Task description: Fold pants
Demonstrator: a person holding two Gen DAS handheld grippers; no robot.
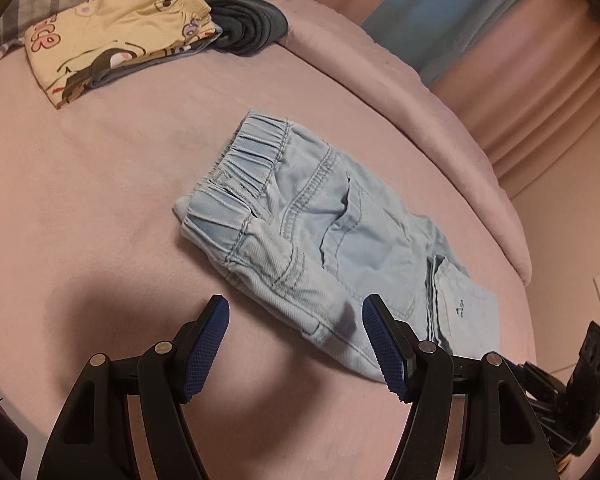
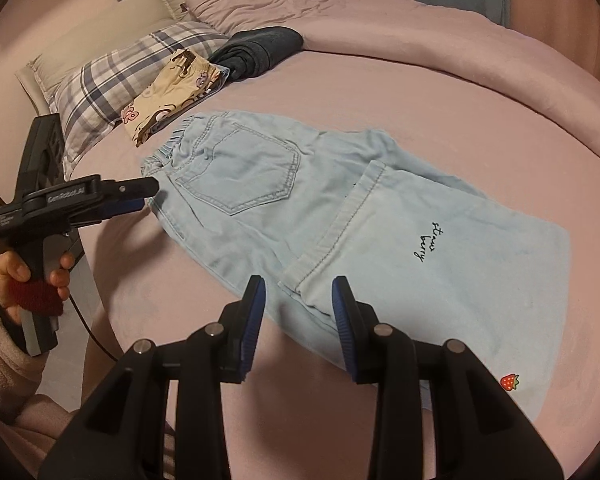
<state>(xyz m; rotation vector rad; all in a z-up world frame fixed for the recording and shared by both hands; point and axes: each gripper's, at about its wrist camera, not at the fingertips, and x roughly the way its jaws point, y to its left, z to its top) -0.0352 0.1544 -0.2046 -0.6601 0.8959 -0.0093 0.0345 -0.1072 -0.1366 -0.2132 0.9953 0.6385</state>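
Now the pale blue denim pants (image 2: 300, 200) lie folded lengthwise on the pink bed sheet (image 2: 440, 92), elastic waistband toward a plaid pillow (image 2: 112, 76), one leg doubled back over the seat. Above their near edge the left gripper (image 1: 296, 312) hovers with jaws wide and nothing between them. Over the folded hem the right gripper (image 2: 299, 292) stands narrowly parted, seemingly clear of the cloth. Farther off sit a yellow cartoon-print folded garment (image 1: 112, 36) and a dark grey folded one (image 1: 248, 24)
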